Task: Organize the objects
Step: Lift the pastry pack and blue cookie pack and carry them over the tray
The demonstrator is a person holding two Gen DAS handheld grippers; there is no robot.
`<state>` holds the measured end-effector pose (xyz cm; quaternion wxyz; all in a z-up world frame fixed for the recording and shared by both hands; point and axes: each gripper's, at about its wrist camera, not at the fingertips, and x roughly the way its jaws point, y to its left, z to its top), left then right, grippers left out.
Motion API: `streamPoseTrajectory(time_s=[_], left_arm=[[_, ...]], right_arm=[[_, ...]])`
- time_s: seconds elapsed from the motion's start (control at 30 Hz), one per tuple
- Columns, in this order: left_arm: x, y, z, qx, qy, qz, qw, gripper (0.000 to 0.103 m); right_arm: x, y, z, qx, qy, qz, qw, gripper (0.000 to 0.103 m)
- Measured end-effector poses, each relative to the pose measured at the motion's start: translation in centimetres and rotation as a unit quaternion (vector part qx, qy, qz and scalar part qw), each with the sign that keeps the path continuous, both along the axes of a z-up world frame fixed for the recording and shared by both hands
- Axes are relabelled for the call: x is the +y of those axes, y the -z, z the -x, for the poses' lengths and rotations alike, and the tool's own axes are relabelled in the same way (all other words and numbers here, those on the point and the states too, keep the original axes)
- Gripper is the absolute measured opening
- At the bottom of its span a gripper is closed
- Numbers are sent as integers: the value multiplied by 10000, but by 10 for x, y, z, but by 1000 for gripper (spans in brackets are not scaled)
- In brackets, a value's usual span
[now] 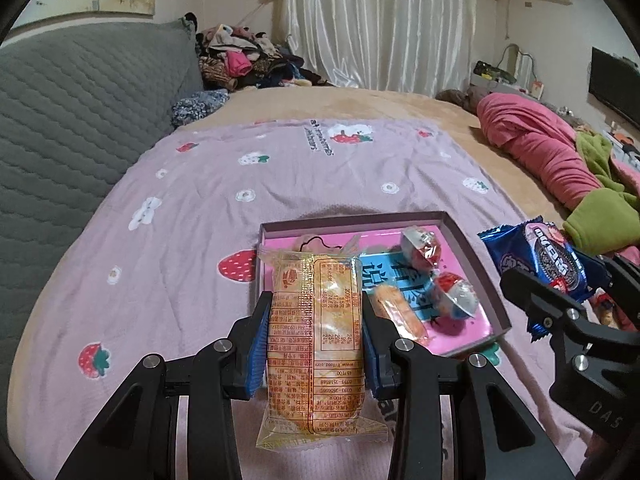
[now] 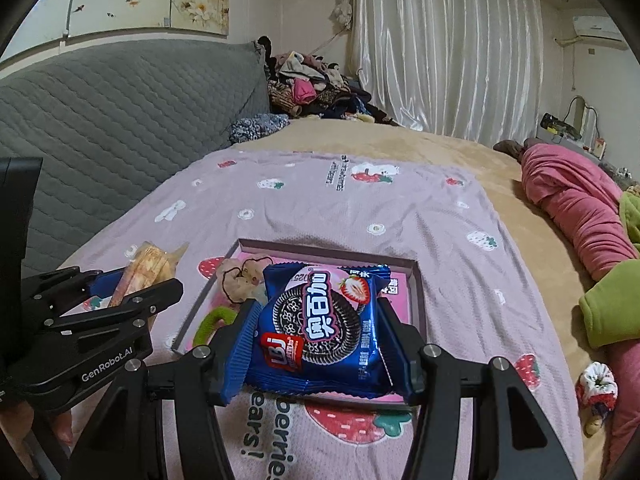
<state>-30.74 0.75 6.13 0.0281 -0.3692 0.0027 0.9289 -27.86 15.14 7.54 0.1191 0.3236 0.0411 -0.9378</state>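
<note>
Carrying snacks to tray: left gripper (image 1: 316, 340) clamped on orange wafer pack (image 1: 316, 344), right gripper (image 2: 320, 344) clamped on blue cookie pack (image 2: 320, 328). Pink tray (image 1: 476, 276) just ahead, below both. Next, likely: lower, release inside, clear of candies (image 1: 456, 292).

One tray (image 1: 476, 256); two round candies (image 1: 420, 245); two orange-wrapped cakes (image 1: 316, 344); one cookie pack (image 2: 320, 328).

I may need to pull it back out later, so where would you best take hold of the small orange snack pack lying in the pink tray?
Grip the small orange snack pack across its narrow width at mid-length, coming from above. It lies flat on the pink tray, and its long sides look clear of the two round candies, so the jaws should fit there.
</note>
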Motion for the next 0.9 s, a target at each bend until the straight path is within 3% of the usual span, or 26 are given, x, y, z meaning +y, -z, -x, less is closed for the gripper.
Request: streamPoseTrajectory(time_s=[0.6, 0.9], left_arm=[[20, 81, 51, -346, 139, -139, 9992, 40], [23, 102, 66, -414, 198, -159, 9988, 40]], right_arm=[[5, 76, 47, -388, 31, 5, 9992, 57], [3, 102, 62, -516, -41, -47, 9986, 57]])
